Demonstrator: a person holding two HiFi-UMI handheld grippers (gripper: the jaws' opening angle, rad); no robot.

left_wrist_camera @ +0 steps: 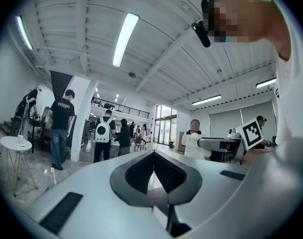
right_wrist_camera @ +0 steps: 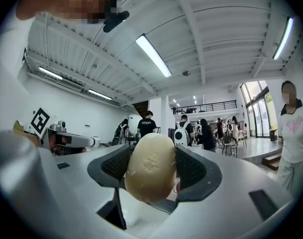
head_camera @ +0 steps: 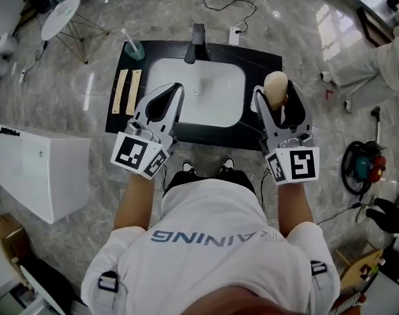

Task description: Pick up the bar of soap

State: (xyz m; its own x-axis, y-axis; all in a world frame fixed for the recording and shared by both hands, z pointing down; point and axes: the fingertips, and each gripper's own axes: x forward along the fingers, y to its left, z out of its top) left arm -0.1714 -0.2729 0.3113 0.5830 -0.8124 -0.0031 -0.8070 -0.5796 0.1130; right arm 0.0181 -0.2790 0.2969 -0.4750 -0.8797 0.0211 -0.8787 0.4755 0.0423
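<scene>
A cream oval bar of soap [right_wrist_camera: 150,167] sits clamped between the two dark pads of my right gripper [right_wrist_camera: 151,166]. From the head view the soap [head_camera: 276,87] sticks out past the right gripper [head_camera: 279,102], held above the right end of the black counter [head_camera: 262,64]. My left gripper [head_camera: 168,99] is raised over the counter's left part, beside the white basin [head_camera: 216,77]. Its jaws [left_wrist_camera: 154,169] are shut with the pads meeting and nothing between them. Both gripper cameras point up at a ceiling and a hall.
A black tap [head_camera: 197,43] stands behind the basin. Two wooden strips [head_camera: 127,92] and a green dish with a stick [head_camera: 134,48] lie at the counter's left end. A white cabinet [head_camera: 39,171] stands to the left, and cables and tools lie on the marble floor.
</scene>
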